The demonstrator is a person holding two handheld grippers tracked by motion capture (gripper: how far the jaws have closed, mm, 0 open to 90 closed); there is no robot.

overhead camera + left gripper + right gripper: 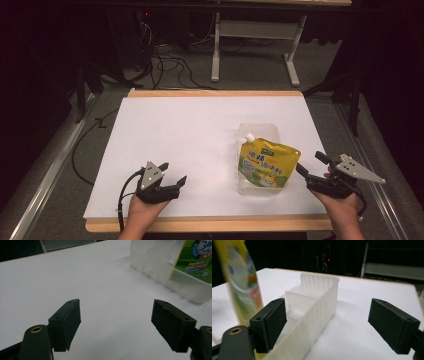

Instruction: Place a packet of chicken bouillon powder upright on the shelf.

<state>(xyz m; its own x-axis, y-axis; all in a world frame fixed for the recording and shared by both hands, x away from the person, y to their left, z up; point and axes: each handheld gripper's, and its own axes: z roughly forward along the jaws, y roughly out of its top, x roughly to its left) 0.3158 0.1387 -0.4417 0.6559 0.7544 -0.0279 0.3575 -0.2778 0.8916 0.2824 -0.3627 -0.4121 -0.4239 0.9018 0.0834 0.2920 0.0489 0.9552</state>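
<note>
- Two hand-held grippers are seen, each built of black parts: the left gripper (174,173) and the right gripper (310,163).
- A grey three-cornered plate, dotted with small screws, is mounted on top of each.
- Blocky black pads (65,323) with small holes are fitted to the jaws; brass-ringed holes are set behind them.
- A black cable (121,200) is trailed from the left gripper.
- No sleeves are worn on the forearms.

The bench (165,130) lay bare across its left and far parts, leaving wide passage there. Right of centre, a clear bin (260,131) holding an upright yellow pouch (267,162) blocked the way, just beside the right claw (310,165).
</note>
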